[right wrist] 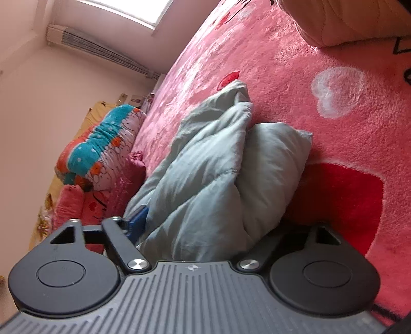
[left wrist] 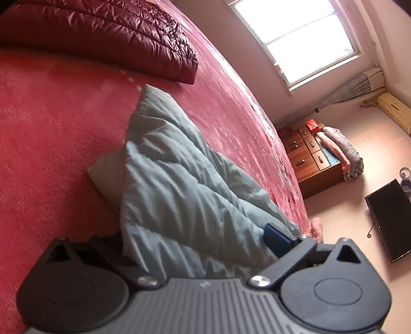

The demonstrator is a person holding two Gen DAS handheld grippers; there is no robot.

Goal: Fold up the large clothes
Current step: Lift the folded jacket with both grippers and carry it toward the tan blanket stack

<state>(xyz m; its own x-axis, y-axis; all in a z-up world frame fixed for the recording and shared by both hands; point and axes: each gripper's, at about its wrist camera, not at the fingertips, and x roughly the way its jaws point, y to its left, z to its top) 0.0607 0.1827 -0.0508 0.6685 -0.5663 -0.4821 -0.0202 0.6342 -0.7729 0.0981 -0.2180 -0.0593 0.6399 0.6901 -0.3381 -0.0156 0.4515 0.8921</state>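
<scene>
Fingers (left wrist: 278, 240) of the left gripper (left wrist: 195, 239): blue, set wide apart, one seen lying against the grey-blue padded garment (left wrist: 174, 179), the other hidden behind its folds; whether the fabric is pinched cannot be told. Fingers (right wrist: 137, 223) of the right gripper (right wrist: 213, 226): likewise spread wide, one blue finger seen at the garment's left edge, the other covered by cloth; a grip on the fabric cannot be confirmed. Grey-blue padded garment: bunched and creased, filling the gap between both pairs of jaws and lying on the pink fleece bed cover (left wrist: 51, 128); in the right wrist view one puffed section (right wrist: 272, 164) is seen beside the main fold. Maroon quilted jacket (left wrist: 102, 38): laid flat on the cover well beyond the garment. White heart print (right wrist: 336, 92) and red patch (right wrist: 341, 200): found on the cover to the right of the garment. Patterned folded quilt (right wrist: 102, 146): piled off to the garment's left. Cream padded item (right wrist: 346, 23): lying on the cover far beyond the garment, only partly seen. Window (left wrist: 295, 38), wooden chest of drawers (left wrist: 308, 154) and dark flat screen (left wrist: 388, 221): placed past the bed edge, well apart from the garment.
</scene>
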